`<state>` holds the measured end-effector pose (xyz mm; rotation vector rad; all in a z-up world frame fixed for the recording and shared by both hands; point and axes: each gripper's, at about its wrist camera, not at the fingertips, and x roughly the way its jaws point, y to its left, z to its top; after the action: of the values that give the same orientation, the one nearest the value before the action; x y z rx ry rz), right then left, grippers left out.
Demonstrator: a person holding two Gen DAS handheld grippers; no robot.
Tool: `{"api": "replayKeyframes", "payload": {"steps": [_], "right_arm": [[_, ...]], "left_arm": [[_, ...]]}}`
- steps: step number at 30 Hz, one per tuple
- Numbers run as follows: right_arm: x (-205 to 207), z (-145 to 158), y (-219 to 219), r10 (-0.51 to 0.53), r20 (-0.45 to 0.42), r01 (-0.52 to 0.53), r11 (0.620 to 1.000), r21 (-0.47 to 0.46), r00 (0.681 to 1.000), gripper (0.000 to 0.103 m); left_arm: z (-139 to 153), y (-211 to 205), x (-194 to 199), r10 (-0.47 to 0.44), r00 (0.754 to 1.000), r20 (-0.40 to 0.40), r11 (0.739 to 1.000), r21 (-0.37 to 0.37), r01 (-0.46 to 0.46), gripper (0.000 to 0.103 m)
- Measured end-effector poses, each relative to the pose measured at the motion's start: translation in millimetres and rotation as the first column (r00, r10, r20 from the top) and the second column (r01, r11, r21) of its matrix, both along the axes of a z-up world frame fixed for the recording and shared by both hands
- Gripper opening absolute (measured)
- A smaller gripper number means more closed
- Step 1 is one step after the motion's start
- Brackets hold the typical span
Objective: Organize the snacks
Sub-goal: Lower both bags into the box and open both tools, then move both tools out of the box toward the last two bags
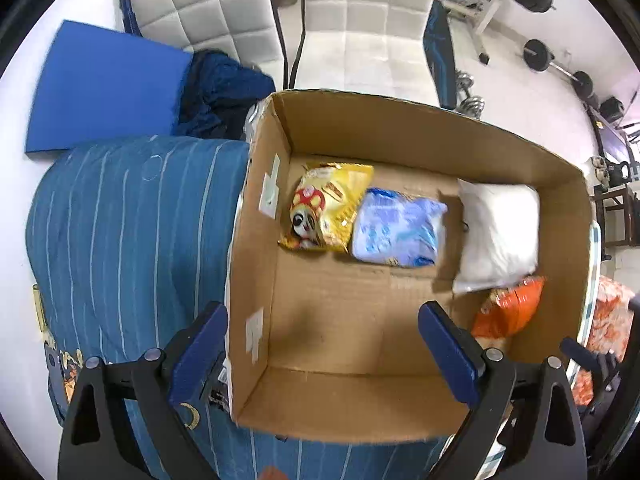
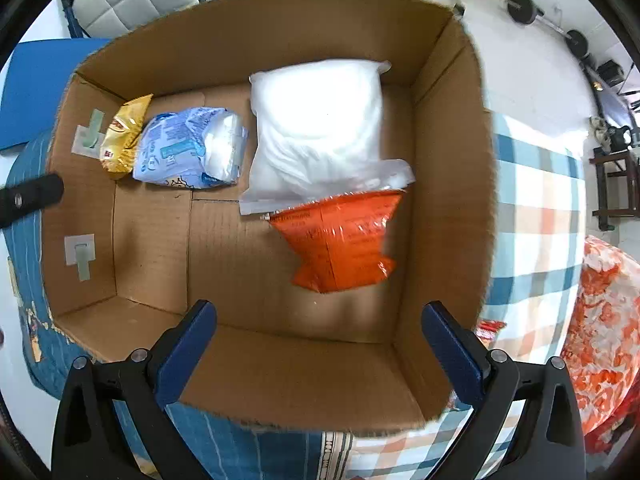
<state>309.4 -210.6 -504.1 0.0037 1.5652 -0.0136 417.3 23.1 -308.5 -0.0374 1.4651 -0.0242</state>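
Note:
An open cardboard box [image 1: 404,140] [image 2: 448,160] sits on a bed. Inside lie a yellow snack bag [image 1: 330,206] [image 2: 124,136], a light blue pack [image 1: 398,228] [image 2: 188,148], a white bag [image 1: 498,232] [image 2: 316,128] and an orange pack [image 1: 508,308] [image 2: 340,246]. My left gripper [image 1: 324,356] hovers open over the box's near left corner, holding nothing. My right gripper [image 2: 320,352] hangs open above the box's near wall, just short of the orange pack, also holding nothing. The left gripper's tip [image 2: 32,196] shows at the left edge of the right wrist view.
A blue striped quilt [image 1: 132,232] covers the bed left of the box, a checked cover [image 2: 536,208] lies to its right, and an orange floral cloth [image 2: 604,320] lies further right. White padded chairs [image 1: 360,20], a blue mat [image 1: 104,88] and dumbbells [image 1: 552,64] stand beyond.

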Motion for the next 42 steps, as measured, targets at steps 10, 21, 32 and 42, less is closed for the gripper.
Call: {"api": "replayKeyframes", "payload": {"steps": [10,21,32,42], "right_arm": [[-47,41,-3,0.026,0.136,-0.026,1.0,-0.003,0.99,0.103],[-98,107,9,-0.034,0.286,0.035,0.999,0.003,0.958,0.103],[-142,124,-9,-0.149,0.344,0.111,0.986,0.127,0.927,0.103],[-173,46,-116,-0.357,0.171,0.347,0.934,0.09,0.918,0.103]], "left_arm": [[43,-18,-70,-0.044,0.985,0.165,0.998,0.046,0.037,0.098],[93,-8,-112,-0.103,0.944,0.314,0.994,0.06,0.089,0.098],[79,50,-142,0.02,0.958,0.287,0.999,0.041,-0.033,0.098],[-60,99,-152,0.32,0.942,-0.102,0.94,-0.089,-0.329,0.097]]}}
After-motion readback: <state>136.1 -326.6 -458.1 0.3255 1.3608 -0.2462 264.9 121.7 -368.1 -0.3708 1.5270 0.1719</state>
